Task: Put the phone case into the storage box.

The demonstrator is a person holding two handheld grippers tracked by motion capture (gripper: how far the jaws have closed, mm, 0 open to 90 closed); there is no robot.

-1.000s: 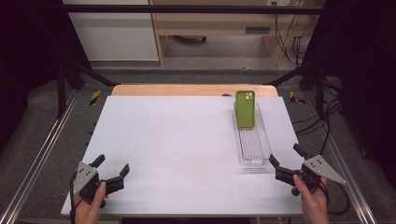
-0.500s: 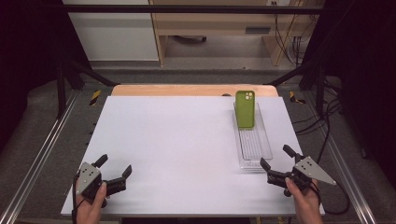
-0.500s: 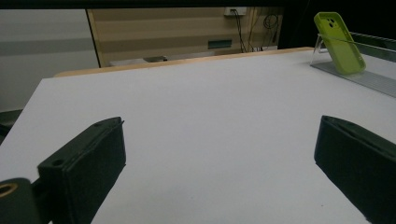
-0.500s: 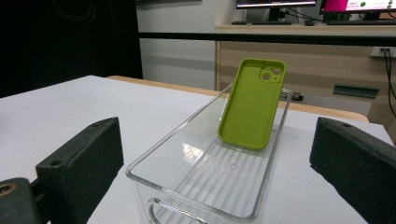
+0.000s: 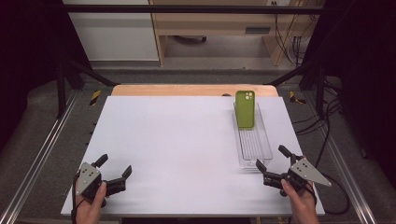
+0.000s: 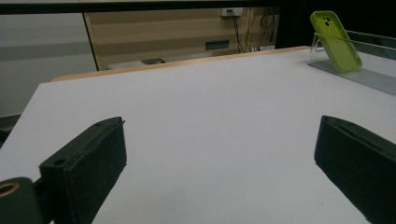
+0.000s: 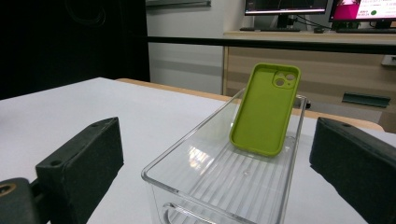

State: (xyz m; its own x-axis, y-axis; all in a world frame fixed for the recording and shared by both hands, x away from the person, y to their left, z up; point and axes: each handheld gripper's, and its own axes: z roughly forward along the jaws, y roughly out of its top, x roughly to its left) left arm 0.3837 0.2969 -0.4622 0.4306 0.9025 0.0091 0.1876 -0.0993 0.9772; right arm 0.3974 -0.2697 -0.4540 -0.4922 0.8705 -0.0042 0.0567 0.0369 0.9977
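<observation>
While the green phone case [image 7: 265, 109] is leaning upright against the far end wall of the clear tray [image 7: 196, 133], it is sitting directly ahead of the right gripper [image 5: 275, 163], beyond the tray's near rim. Case is resting on its bottom edge on the ribbed floor, camera cutout up, hollow inner face turning toward the gripper. Long axis is running bottom to top, tilting away from the gripper; tray's long axis is running straight away from it. Right gripper is hovering just short of the tray's near end, jaws standing wide apart, nothing between them. Left gripper [image 5: 114, 166] is waiting far off to the case's side over the white table [image 5: 177, 140], jaws also spread and empty. Judgement: right hand is nearer, so the reach is likely forward along the tray.
</observation>
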